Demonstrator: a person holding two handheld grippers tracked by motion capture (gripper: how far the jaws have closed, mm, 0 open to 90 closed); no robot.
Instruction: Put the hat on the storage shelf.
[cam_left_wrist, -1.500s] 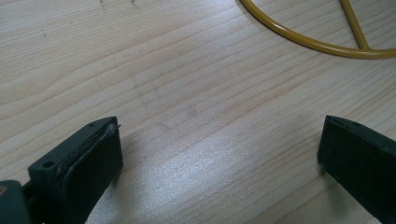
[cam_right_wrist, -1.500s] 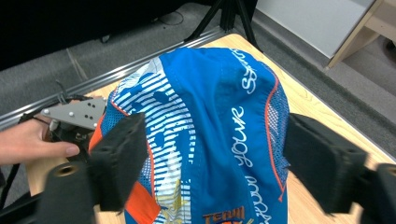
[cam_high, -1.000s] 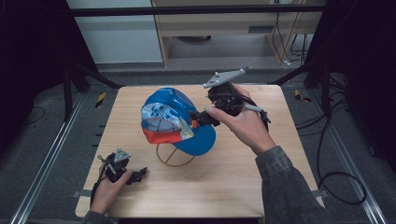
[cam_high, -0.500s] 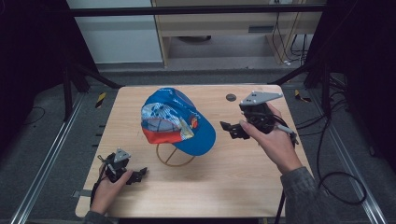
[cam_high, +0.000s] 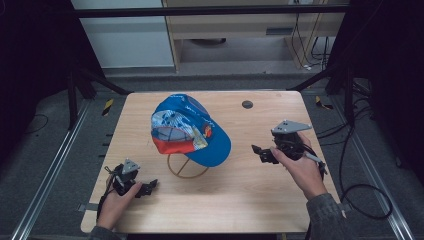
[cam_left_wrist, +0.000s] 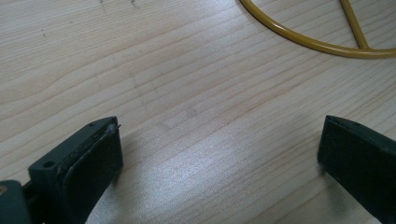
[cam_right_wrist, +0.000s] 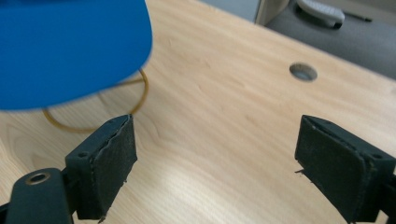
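Blue cap (cam_high: 192, 131) sits propped on its yellow wire stand (cam_high: 186, 167) near the middle of the wooden table (cam_high: 235, 200), brim tipped toward five o'clock, and there's bare wood open all along the near edge and out to the right-hand side. A small round hole (cam_high: 247, 104) marks the board at one o'clock of the cap. Right gripper (cam_high: 262, 152) hangs at four o'clock of the cap, well apart from it, jaws spread wide over bare wood, nothing between them, hand (cam_high: 301, 169) wrapped round the body. Left gripper (cam_high: 148, 187) lies low at seven o'clock near the front-left corner, jaws also wide apart and empty, pointing toward the stand's ring, left hand (cam_high: 114, 205) behind it.
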